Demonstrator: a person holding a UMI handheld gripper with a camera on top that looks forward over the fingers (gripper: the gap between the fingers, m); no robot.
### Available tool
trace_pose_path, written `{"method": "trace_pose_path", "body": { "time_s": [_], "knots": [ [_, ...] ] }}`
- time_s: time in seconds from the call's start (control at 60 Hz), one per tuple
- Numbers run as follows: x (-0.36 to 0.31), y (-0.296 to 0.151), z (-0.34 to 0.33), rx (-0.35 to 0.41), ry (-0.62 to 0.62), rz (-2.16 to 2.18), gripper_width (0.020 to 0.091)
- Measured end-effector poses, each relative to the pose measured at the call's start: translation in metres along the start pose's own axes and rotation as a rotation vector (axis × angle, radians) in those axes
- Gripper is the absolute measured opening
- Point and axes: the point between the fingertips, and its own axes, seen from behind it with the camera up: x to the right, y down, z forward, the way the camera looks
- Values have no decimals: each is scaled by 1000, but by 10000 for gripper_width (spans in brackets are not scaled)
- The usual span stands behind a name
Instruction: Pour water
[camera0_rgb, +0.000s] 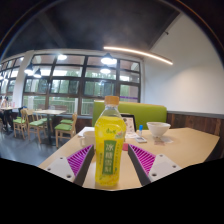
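My claw (110, 163) gripped the bottle (109, 141) between both pads, raised above the table (190, 148). It was upright, not yet tilted; the bowl (158, 129) beyond awaited pouring.

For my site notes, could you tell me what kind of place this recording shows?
Probably a cafeteria or canteen: a light table with a white bowl, green chairs at more tables beyond, and tall windows. The tool holds a yellow bottle.

bottle (110, 145) base hidden below the fingers, label print too small to read, bowl (158, 129) contents unseen
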Motion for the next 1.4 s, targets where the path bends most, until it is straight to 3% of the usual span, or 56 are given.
{"method": "trace_pose_path", "body": {
  "time_s": [0.083, 0.15, 0.167, 0.2, 0.283, 0.483, 0.6, 0.783, 0.917, 1.133, 1.4],
  "knots": [
    [1, -3, 28, 17, 28, -9, 779],
    [-4, 1, 40, 12, 36, -15, 422],
    [-5, -2, 41, 24, 35, 1, 442],
    [-4, -1, 40, 35, 35, 19, 362],
    [1, 0, 37, 44, 48, 71, 277],
    [17, 7, 45, -2, 28, 69, 270],
    [62, -23, 61, -15, 90, -92, 271],
    [110, -100, 119, -5, 200, -824, 272],
    [74, -125, 162, 9, 202, -1446, 273],
    [10, -110, 198, 82, 198, -2179, 273],
    [-5, -81, 230, 81, 129, -2270, 274]
  ]
}}
